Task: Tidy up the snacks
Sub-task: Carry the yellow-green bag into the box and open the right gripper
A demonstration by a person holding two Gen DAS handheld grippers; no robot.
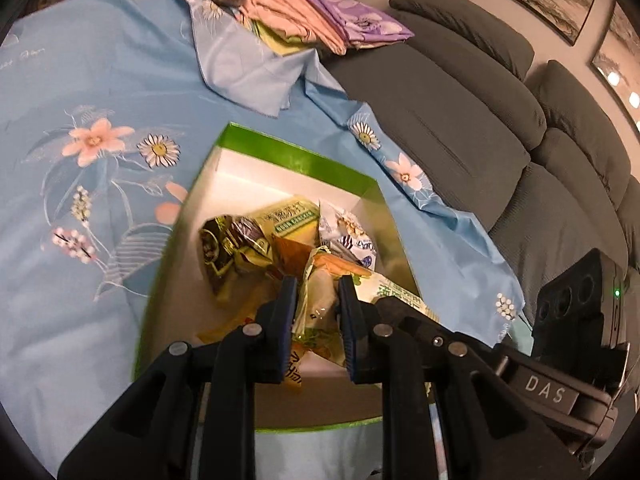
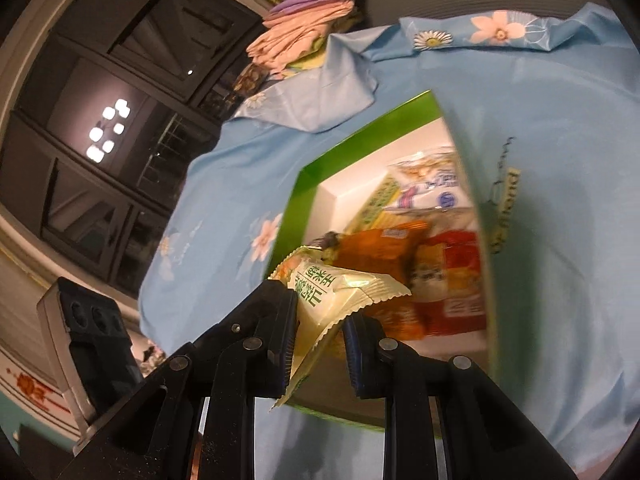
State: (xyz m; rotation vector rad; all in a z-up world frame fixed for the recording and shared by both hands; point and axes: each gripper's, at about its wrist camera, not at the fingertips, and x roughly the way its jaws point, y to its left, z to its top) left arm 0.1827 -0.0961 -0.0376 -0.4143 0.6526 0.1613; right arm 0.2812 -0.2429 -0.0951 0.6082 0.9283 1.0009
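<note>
A green-rimmed box (image 1: pixel 280 152) with a white inside sits on the blue flowered cloth (image 1: pixel 100 80) and holds several snack packets (image 1: pixel 256 240). My left gripper (image 1: pixel 318 304) hangs over the box, shut on a pale green and orange snack packet (image 1: pixel 316 292). In the right wrist view the same green box (image 2: pixel 340 148) shows orange and red packets (image 2: pixel 436 272) inside. My right gripper (image 2: pixel 320 320) is shut on a pale yellow-green packet (image 2: pixel 336 292) with green lettering, held over the box's near edge. The right gripper's body (image 1: pixel 552 388) shows at the lower right of the left wrist view.
Folded pink, purple and blue cloths (image 1: pixel 304 20) lie at the far side of the table. A grey sofa (image 1: pixel 500 128) runs along the right. Dark windows (image 2: pixel 100 120) stand behind the table in the right wrist view.
</note>
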